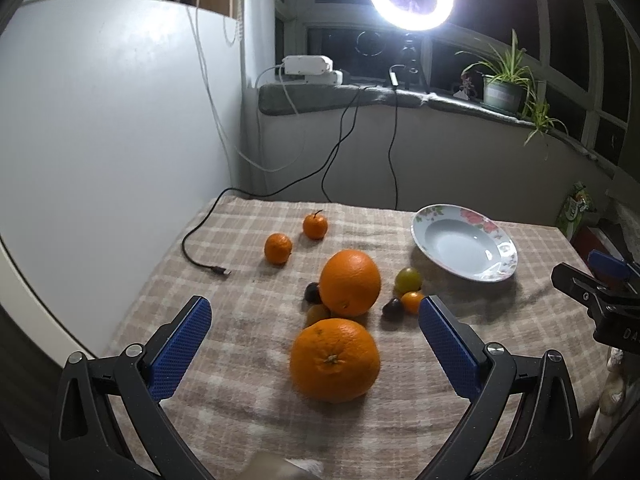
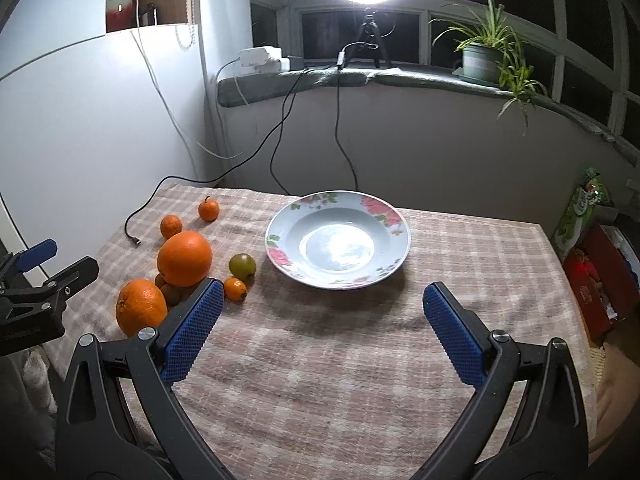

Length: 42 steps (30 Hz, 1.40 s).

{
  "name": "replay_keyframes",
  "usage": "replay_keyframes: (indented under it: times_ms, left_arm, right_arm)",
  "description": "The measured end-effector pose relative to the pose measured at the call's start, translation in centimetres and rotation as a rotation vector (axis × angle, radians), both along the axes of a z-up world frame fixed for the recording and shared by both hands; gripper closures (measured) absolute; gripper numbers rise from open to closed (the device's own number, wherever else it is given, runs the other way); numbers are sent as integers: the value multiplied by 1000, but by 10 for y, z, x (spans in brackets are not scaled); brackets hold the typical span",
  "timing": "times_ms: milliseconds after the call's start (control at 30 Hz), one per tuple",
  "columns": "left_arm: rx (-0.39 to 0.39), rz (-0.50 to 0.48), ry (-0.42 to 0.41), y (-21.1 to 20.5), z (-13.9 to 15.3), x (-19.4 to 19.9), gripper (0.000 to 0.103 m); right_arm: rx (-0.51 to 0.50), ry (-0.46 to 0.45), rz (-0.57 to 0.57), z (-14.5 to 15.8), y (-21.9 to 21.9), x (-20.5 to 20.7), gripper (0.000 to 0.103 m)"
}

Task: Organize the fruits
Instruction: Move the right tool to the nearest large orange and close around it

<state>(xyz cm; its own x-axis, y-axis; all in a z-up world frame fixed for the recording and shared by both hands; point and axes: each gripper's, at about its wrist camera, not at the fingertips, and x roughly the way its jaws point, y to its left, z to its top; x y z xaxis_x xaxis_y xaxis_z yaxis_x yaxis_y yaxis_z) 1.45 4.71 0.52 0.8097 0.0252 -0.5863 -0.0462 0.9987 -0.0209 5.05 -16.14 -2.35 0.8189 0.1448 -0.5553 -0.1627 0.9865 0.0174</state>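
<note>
So the thing that matters here: the near big orange [image 1: 335,361] sits pretty much dead centre between the left gripper [image 1: 316,332] fingers, just ahead of the tips, on the table's left half toward the near edge. Left jaws are spread wide with nothing in them, wider than the orange, so my guess is it only needs to push straight forward and squeeze.

The right gripper [image 2: 320,304] is gaping open and empty too, but it's lined up on the flowered plate [image 2: 396,256], which sits mid-table toward the far edge with nothing in it. The fruit pile lies off to its left, so the left hand is clearly the closer one.

The second big orange [image 1: 350,282] sits right behind the first, with small fruits crowding it. Being round, the orange has no long axis to worry about.
</note>
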Motion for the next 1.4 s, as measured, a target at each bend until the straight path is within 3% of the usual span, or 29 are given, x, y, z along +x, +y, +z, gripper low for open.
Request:
replay_keyframes:
  times_ms: [367,567,967,1400]
  left_arm:
    - [-60,16,117,40,-33,0,1]
    - [-159,-30,187,52,-51,-1,14]
    - [-296,-150,269,40,-71,8,15]
    - [-364,-181,293,37,-86,24,15]
  right_arm:
    - [22,91,127,-26,24,26,9]
    - [82,173,241,-38,48,39,9]
    - [156,321,399,-54,95,55,9]
    - [189,463,511,-69,137,77,9]
